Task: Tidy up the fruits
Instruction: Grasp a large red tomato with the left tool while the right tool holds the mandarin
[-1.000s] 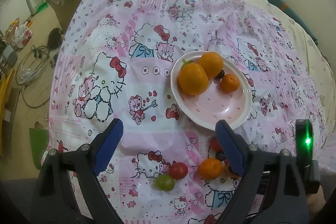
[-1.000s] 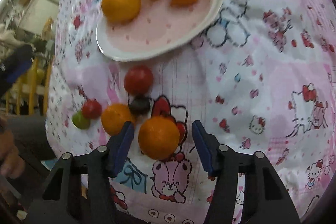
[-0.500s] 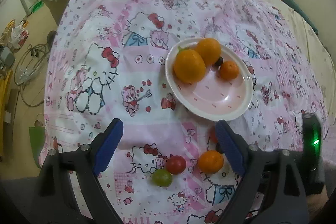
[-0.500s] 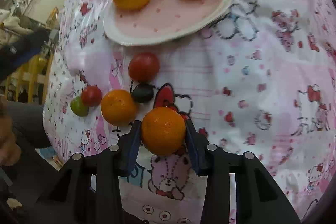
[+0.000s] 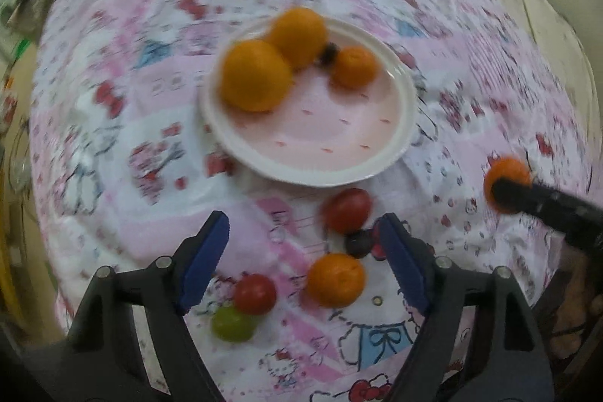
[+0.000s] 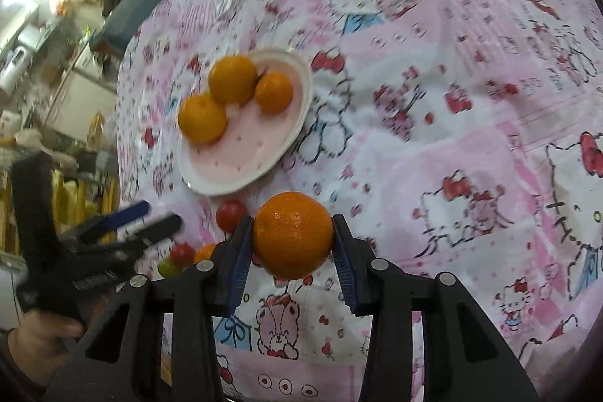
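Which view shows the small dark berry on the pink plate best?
Left wrist view: the small dark berry sits exposed between two oranges on the pink plate. In the right wrist view, the oranges hide all but a dark sliver.

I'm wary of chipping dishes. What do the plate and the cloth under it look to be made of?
The plate looks like glazed ceramic or melamine: a smooth white rim, a pink speckled centre and a slight sheen, though motion blur leaves it open. The cloth looks like soft printed cotton-type fabric, matte, with wrinkles and a cartoon cat print.
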